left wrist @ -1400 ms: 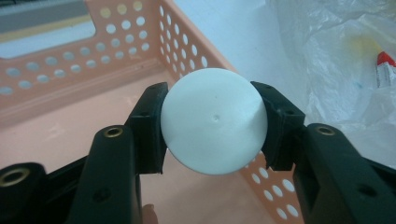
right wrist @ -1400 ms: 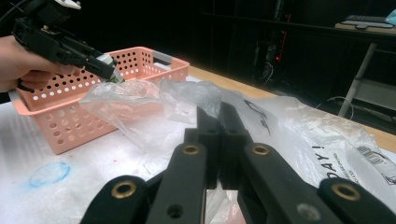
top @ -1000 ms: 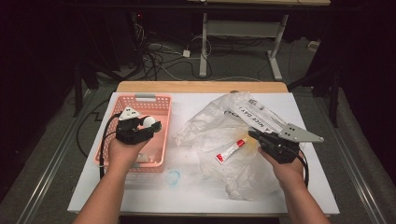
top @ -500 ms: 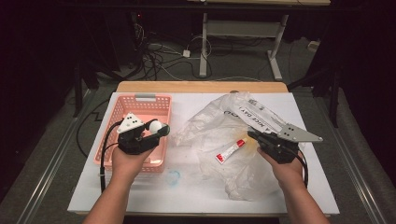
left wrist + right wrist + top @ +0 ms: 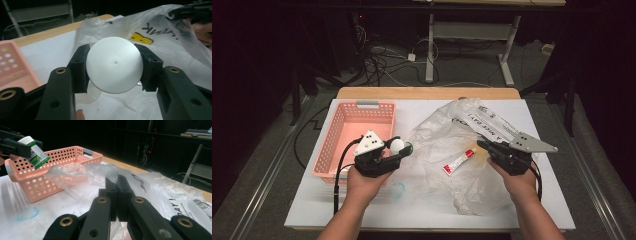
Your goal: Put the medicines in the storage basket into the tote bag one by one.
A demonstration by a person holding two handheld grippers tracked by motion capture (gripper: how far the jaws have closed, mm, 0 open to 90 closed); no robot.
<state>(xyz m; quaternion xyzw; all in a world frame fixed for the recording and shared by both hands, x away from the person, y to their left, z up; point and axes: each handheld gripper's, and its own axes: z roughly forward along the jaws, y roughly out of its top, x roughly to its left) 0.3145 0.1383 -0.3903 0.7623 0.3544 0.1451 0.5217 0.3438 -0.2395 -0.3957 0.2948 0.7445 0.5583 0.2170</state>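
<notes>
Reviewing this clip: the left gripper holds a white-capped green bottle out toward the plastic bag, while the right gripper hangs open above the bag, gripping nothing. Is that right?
Not quite. The right gripper is not open: the right gripper view shows its jaws shut on a fold of the plastic bag, pinching its edge. The rest holds: the left gripper clamps the white-capped green bottle and holds it out toward the bag.
</notes>
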